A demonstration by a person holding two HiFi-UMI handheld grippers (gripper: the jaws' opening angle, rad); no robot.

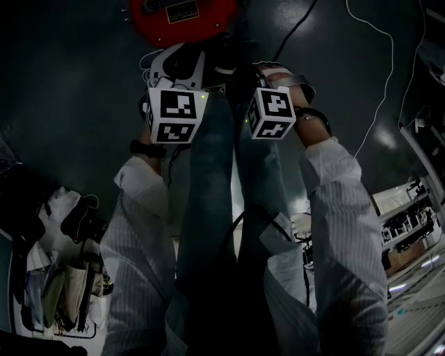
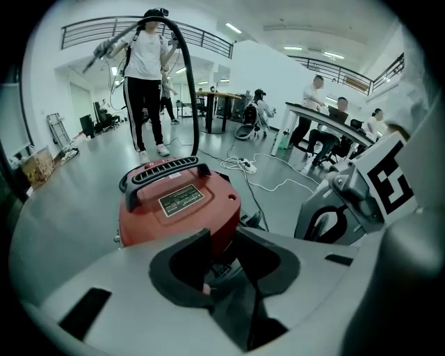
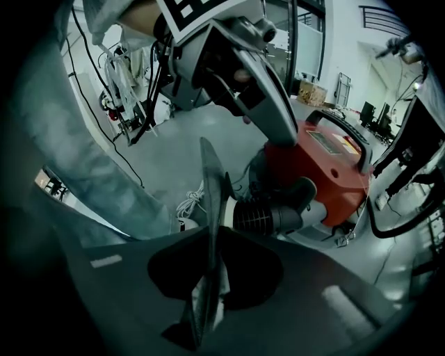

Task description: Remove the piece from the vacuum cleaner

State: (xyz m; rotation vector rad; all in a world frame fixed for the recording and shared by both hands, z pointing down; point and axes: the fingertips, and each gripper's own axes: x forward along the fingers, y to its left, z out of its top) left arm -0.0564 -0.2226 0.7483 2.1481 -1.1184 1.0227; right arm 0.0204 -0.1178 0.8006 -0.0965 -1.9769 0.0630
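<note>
The red vacuum cleaner (image 1: 184, 17) stands on the floor just ahead of my legs; its black handle and label show in the left gripper view (image 2: 181, 201). My left gripper (image 2: 222, 240) has its jaws close together around a dark part at the near edge of the vacuum cleaner. My right gripper (image 3: 210, 233) is shut on a thin, flat dark piece (image 3: 208, 188), seen edge-on. The piece stands next to the black ribbed hose cuff (image 3: 268, 217) on the red body (image 3: 327, 167). In the head view both grippers, left (image 1: 175, 69) and right (image 1: 270, 75), sit side by side against the vacuum cleaner.
My legs in jeans (image 1: 208, 181) fill the middle of the head view. White cables (image 1: 386, 76) trail over the dark floor, shelving (image 1: 410, 222) stands at the right. Ahead, a person (image 2: 146, 62) holds a black hose, and others sit at desks (image 2: 327, 118).
</note>
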